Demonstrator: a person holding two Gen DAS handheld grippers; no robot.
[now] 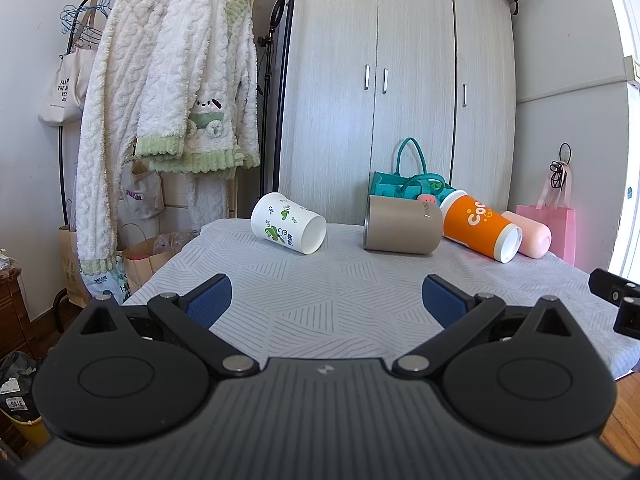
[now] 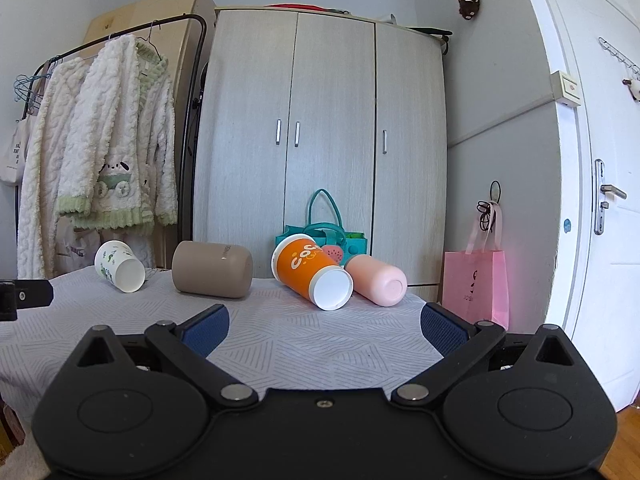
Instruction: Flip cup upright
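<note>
Wardrobe (image 2: pixel 320 148): standing well beyond both sets of jaws, behind everything else.
Tabletop (image 1: pixel 332 300): lying under a pale line-patterned cloth, spreading ahead of and below both sets of jaws.
Left gripper (image 1: pixel 326 298): hovering over the near cloth, jaws spread wide, gripping nothing.
Right gripper (image 2: pixel 324 328): hovering likewise, jaws spread wide and empty.
Taupe cup (image 1: pixel 402 230): lying on its side, ahead and slightly right of the left jaws.
Orange cup (image 2: pixel 312 274): lying on its side straight ahead of the right jaws, white base facing them, touching or nearly touching the pink cup.
White leaf-print cup (image 1: pixel 288 229): lying on its side ahead and left of the left jaws, apart from the others.
Pink cup (image 2: pixel 376 280): lying on its side, ahead and slightly right of the right jaws.
</note>
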